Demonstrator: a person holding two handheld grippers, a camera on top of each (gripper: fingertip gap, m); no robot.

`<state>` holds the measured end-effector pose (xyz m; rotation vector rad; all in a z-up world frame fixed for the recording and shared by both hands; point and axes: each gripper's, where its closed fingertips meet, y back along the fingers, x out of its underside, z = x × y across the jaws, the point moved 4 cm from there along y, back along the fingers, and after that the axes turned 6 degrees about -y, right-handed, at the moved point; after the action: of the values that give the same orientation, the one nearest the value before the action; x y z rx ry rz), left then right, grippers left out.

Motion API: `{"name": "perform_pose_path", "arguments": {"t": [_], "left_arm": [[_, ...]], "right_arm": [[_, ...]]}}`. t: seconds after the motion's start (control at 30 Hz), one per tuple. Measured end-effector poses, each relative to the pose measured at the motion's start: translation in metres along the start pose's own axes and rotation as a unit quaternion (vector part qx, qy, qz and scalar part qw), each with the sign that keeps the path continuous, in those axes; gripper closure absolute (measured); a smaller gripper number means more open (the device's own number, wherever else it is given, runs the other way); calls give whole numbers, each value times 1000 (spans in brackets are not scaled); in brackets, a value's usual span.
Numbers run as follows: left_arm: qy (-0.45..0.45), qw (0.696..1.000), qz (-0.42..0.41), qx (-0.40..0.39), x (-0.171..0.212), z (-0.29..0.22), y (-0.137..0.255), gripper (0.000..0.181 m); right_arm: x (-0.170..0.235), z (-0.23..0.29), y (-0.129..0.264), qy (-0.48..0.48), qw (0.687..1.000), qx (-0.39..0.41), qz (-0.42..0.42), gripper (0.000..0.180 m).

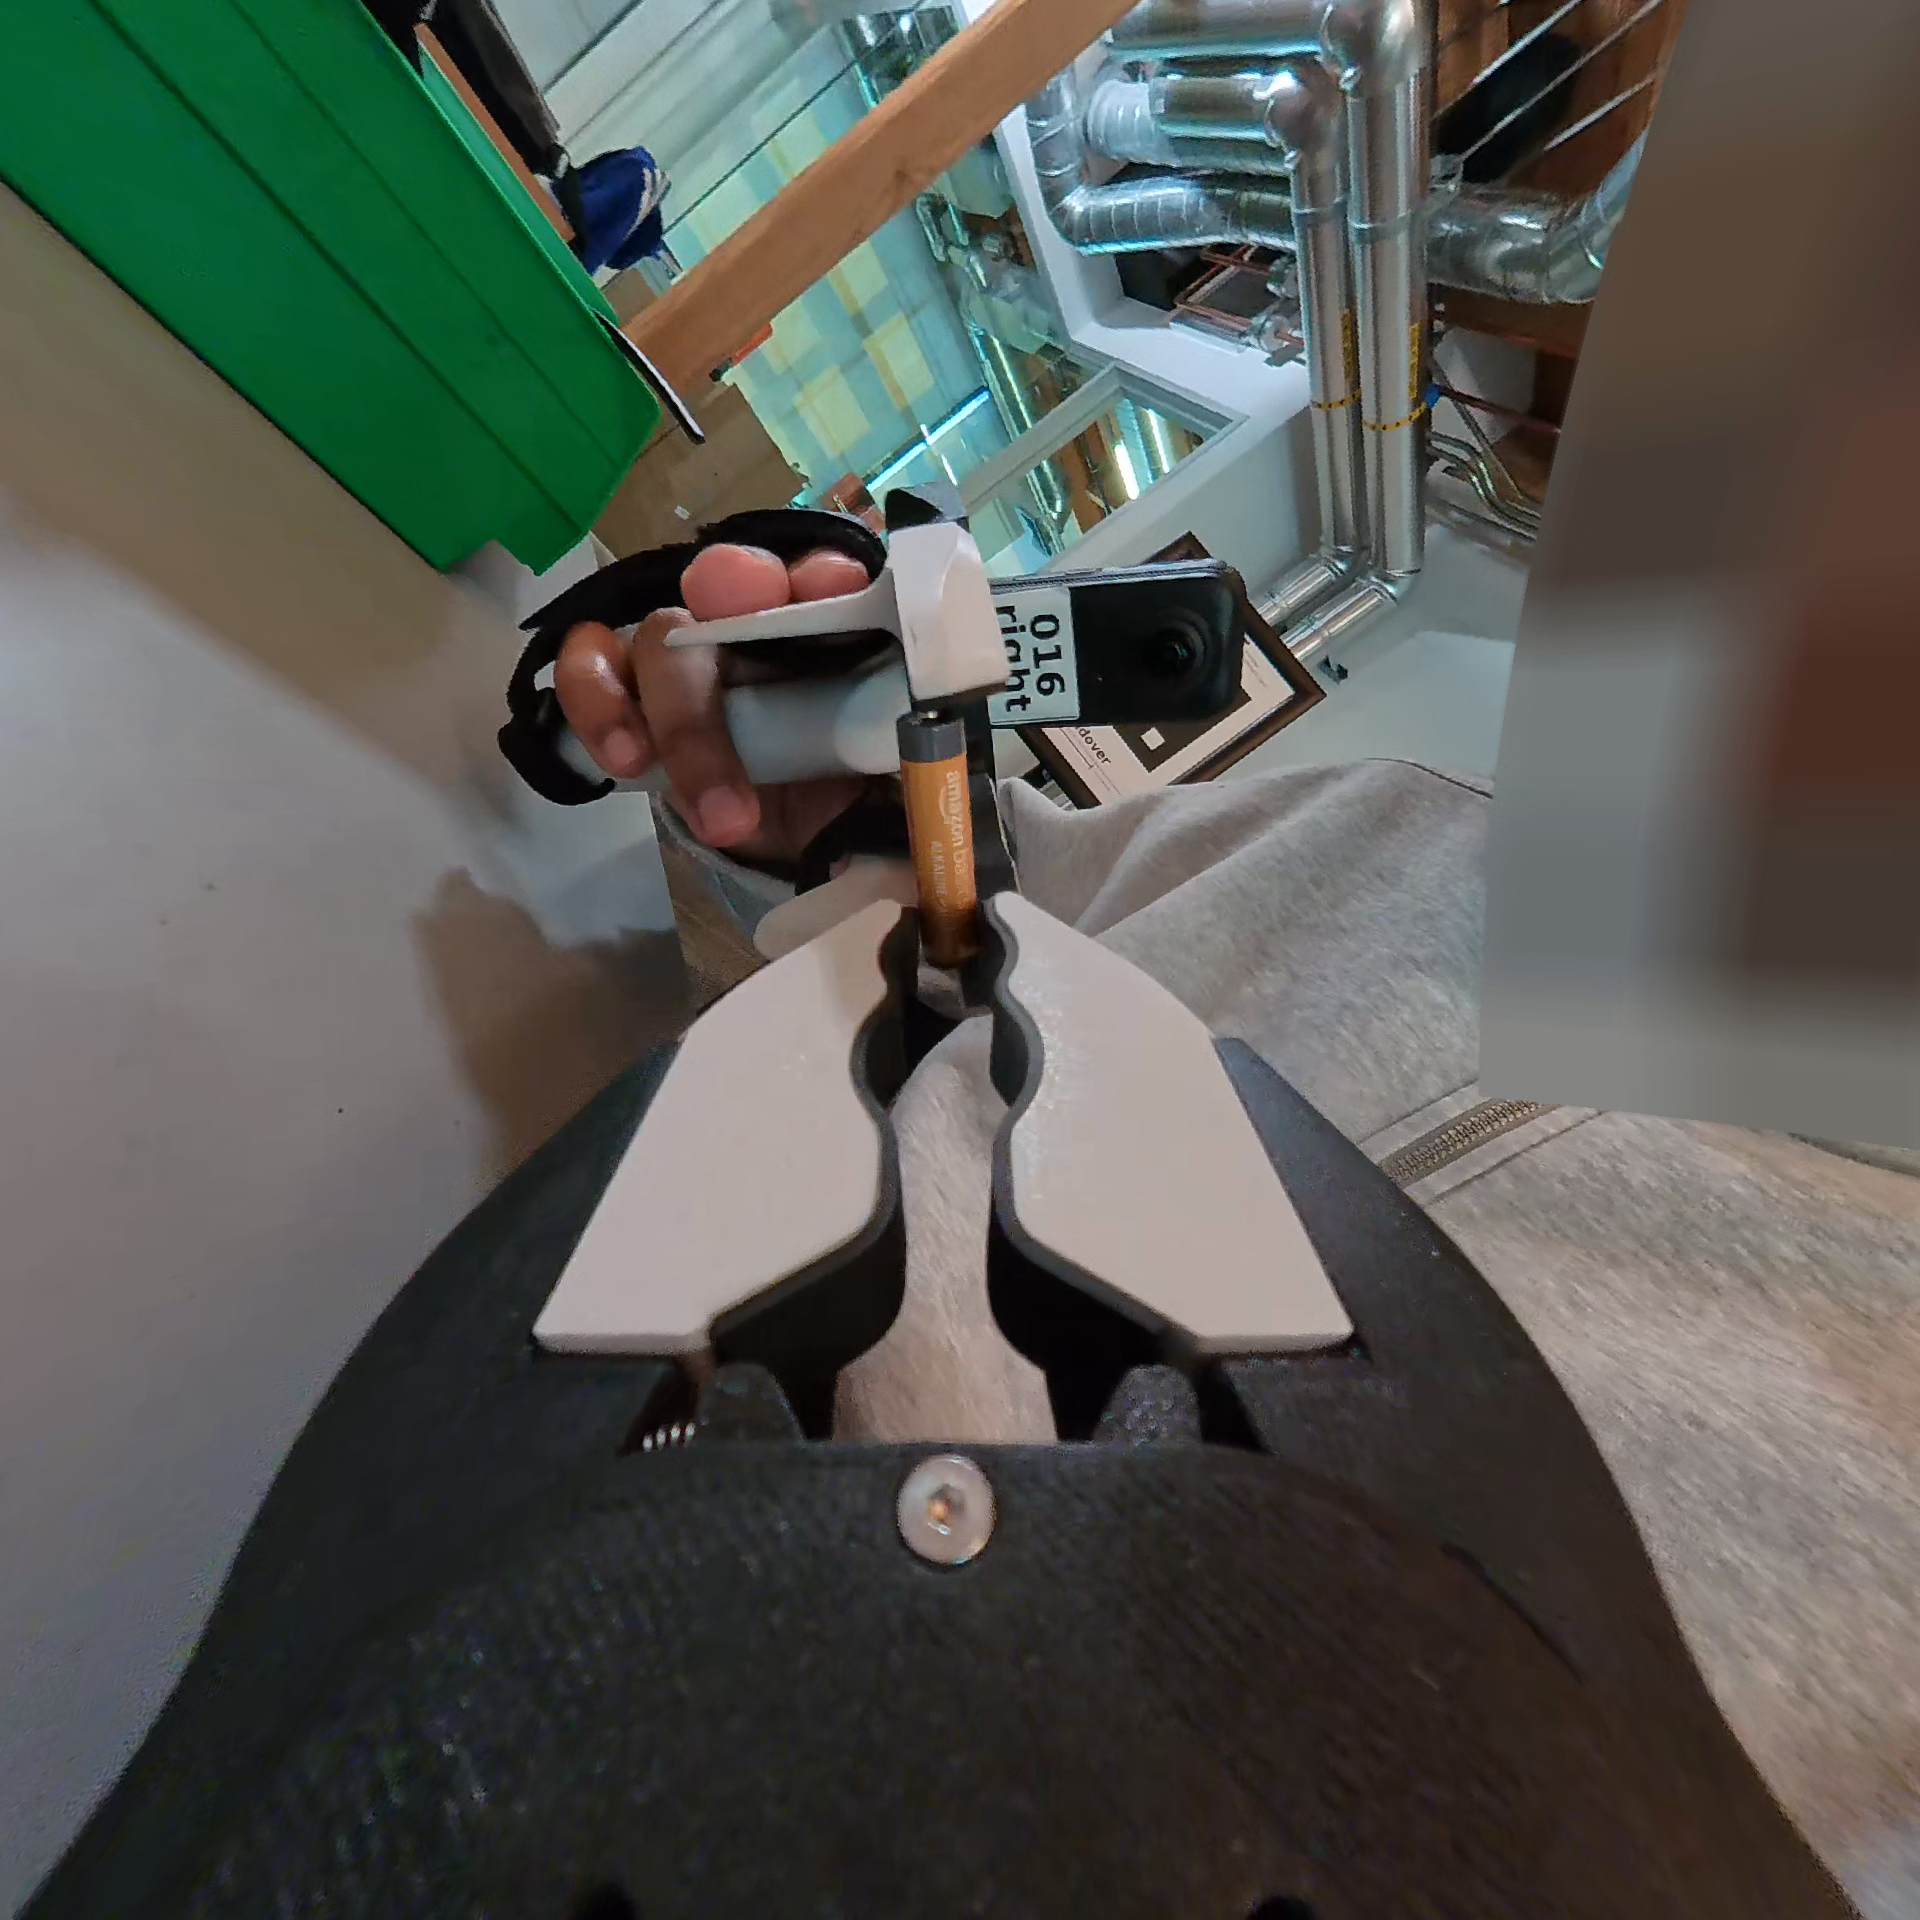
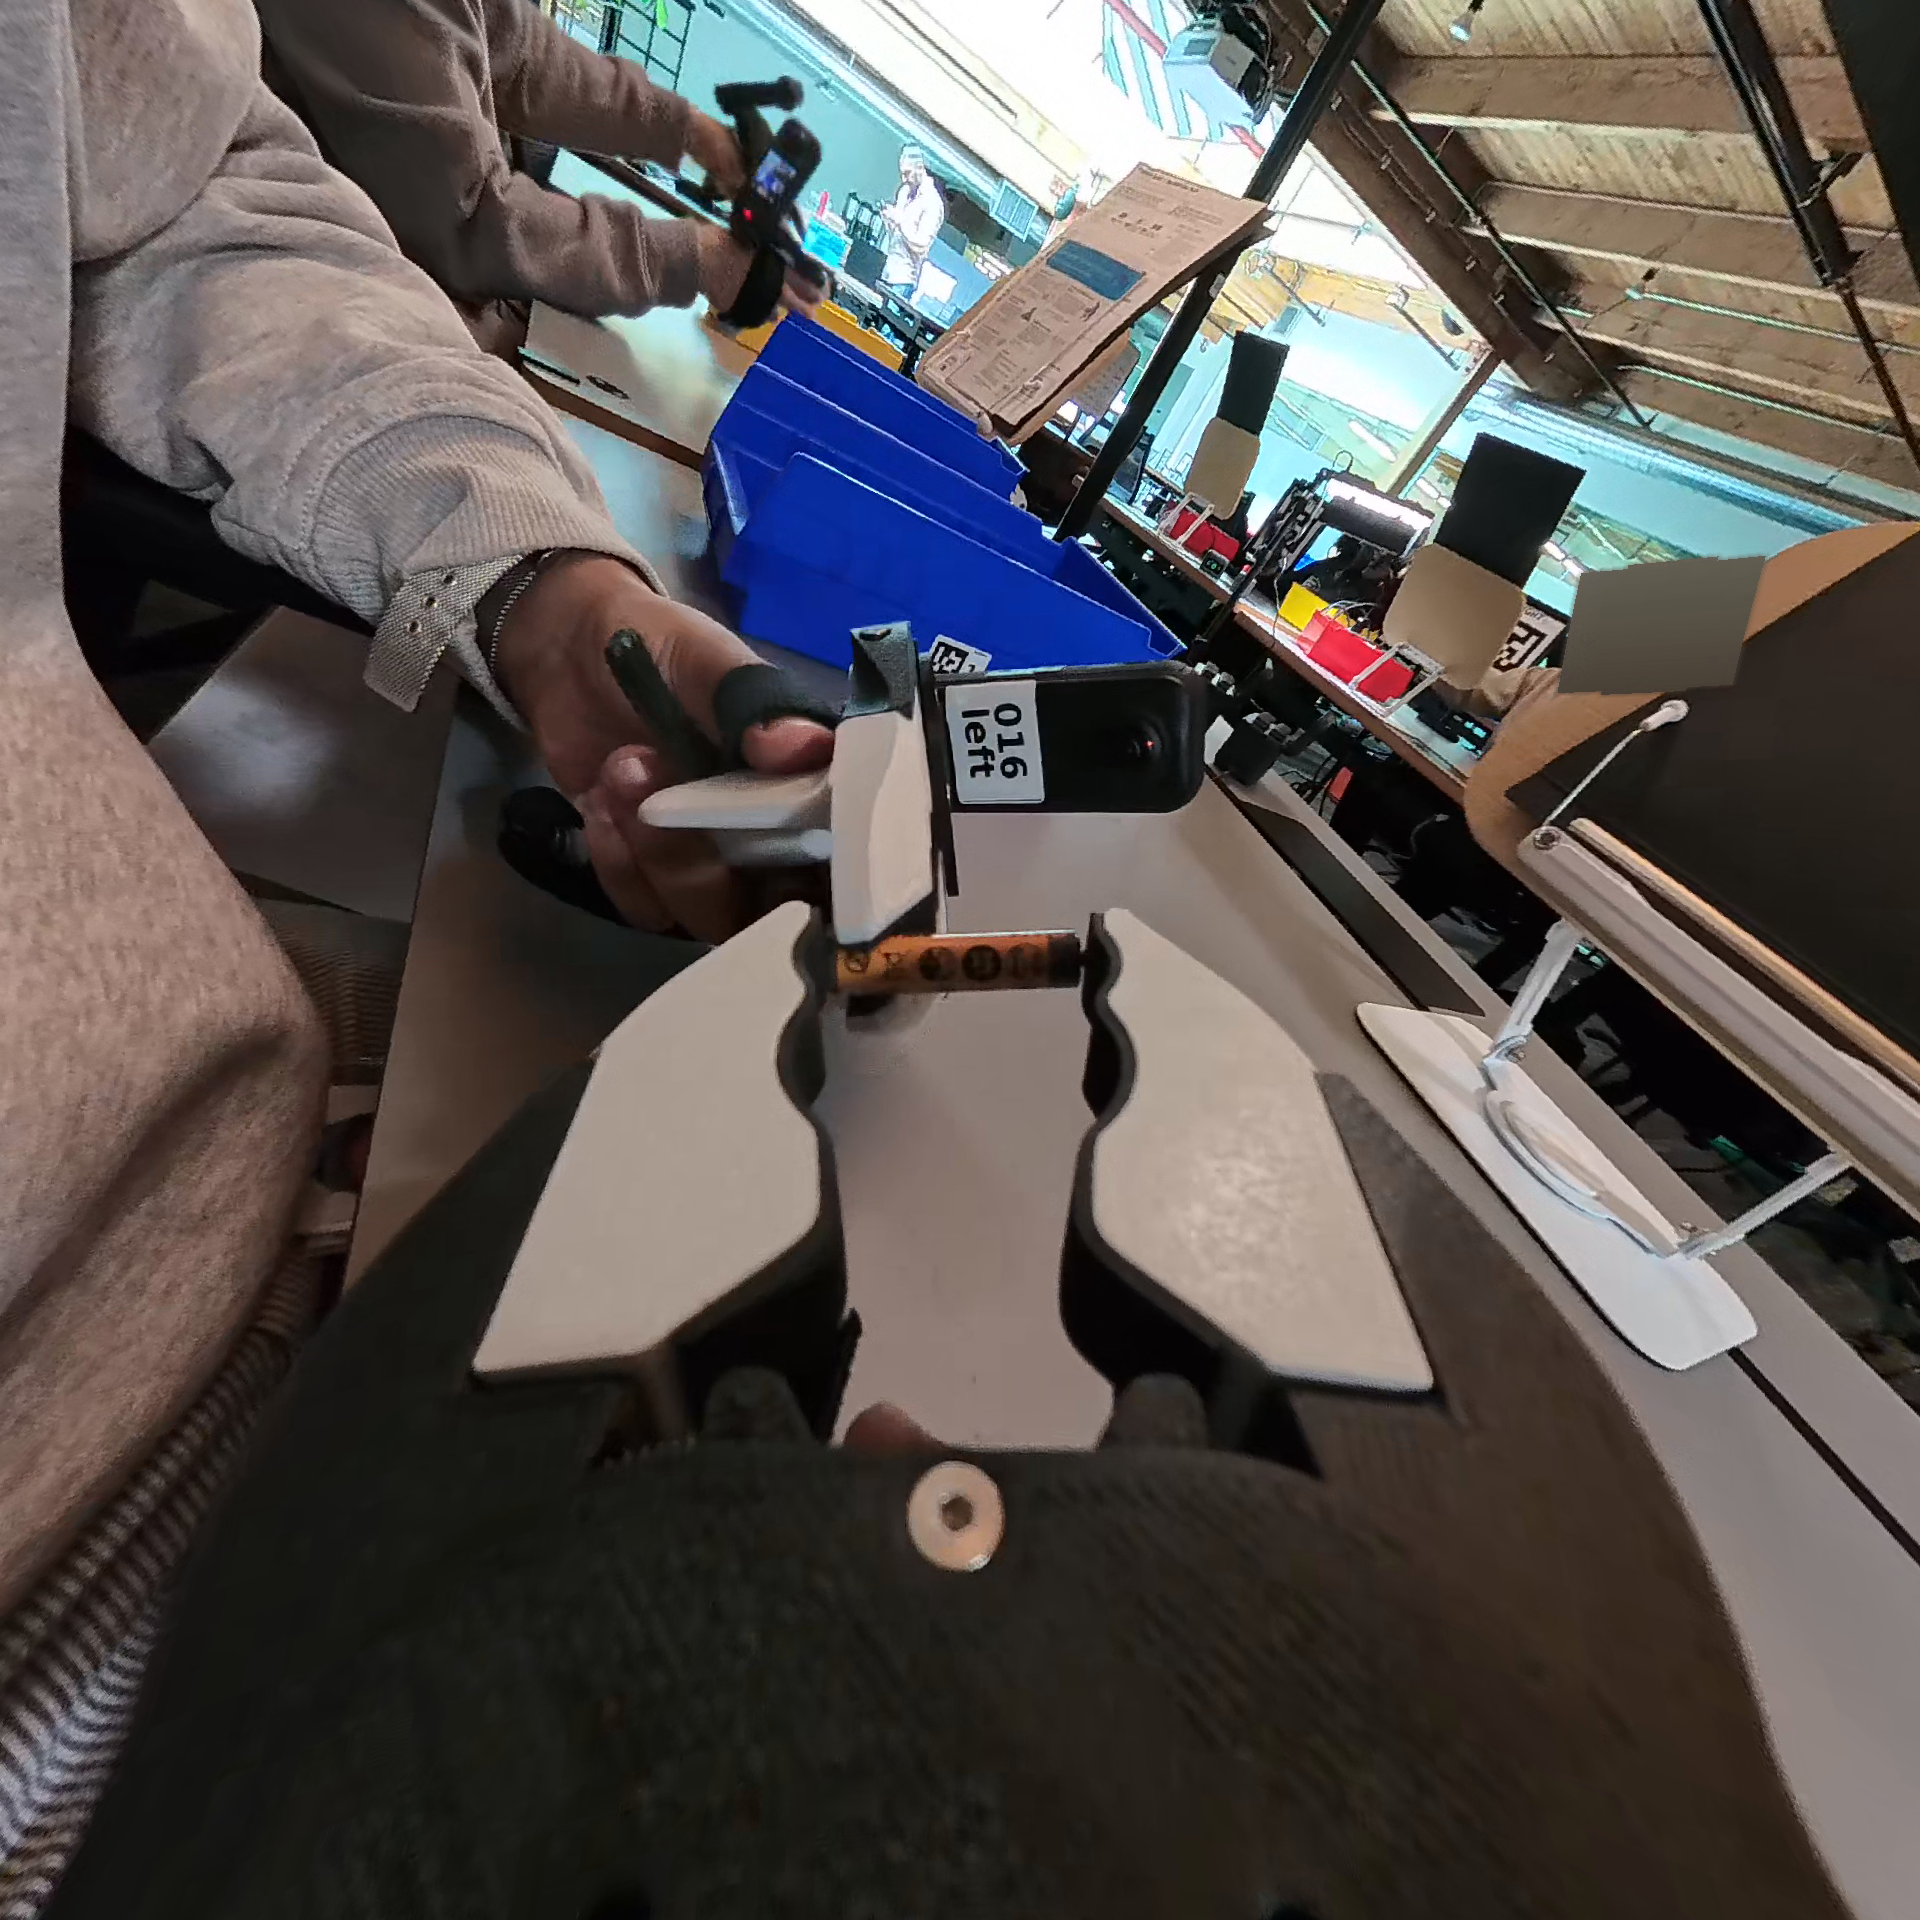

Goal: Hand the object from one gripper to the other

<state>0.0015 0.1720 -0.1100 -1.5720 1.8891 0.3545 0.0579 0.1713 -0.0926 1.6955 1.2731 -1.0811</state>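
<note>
An orange-and-black battery [image 1: 940, 831] is held in the air between both grippers. My left gripper [image 1: 945, 925] is shut across the battery's lower end. My right gripper [image 1: 940, 644] shows beyond it, in a hand, with one finger at the battery's top end. In the right wrist view the battery [image 2: 966, 961] lies crosswise between my right gripper's [image 2: 956, 966] wide-set fingertips, which touch both its ends. The left gripper [image 2: 883, 873] clamps the battery's left end there.
A grey table [image 2: 966, 1195] lies below. Blue bins [image 2: 914, 520] stand at the back, and a white stand base [image 2: 1558, 1195] at the right. A green bin [image 1: 312, 260] is at the upper left. Another person works with a gripper [image 2: 769, 187] far behind. Only a small space, under 4 cm, lies between the two pairs of fingers.
</note>
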Motion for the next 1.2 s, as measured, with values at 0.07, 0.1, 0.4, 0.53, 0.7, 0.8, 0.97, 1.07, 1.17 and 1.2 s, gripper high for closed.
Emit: {"name": "perform_pose_path", "arguments": {"t": [0.07,0.1,0.4,0.53,0.7,0.8,0.97,1.07,1.17,1.2], "left_arm": [[5,1000,2,-1,0,0,0,170],[7,1000,1,-2,0,1,0,171],[-22,999,-32,-32,-9,2,8,171],[-84,993,-12,-76,-9,3,7,171],[-154,980,13,-121,-8,2,5,171],[-181,973,26,-140,-6,3,4,171],[-211,964,51,-152,-2,3,0,171],[-216,963,47,-154,-3,3,0,169],[-205,967,21,-153,-8,3,2,150],[-201,967,15,-153,-9,4,3,148]], "right_arm": [[1,0,0,-6,1000,1,-2,131],[1,-1,0,-9,1000,5,-3,129],[-3,-33,10,-220,971,45,-85,103],[1,-43,13,-361,924,41,-119,105],[0,-32,6,-452,884,-26,-119,128],[1,-21,1,-441,891,-54,-87,148],[2,-17,0,-424,901,-64,-65,169],[2,-18,1,-442,891,-70,-69,169],[3,-22,3,-453,885,-68,-78,169],[3,-24,4,-456,884,-67,-80,169]]}}
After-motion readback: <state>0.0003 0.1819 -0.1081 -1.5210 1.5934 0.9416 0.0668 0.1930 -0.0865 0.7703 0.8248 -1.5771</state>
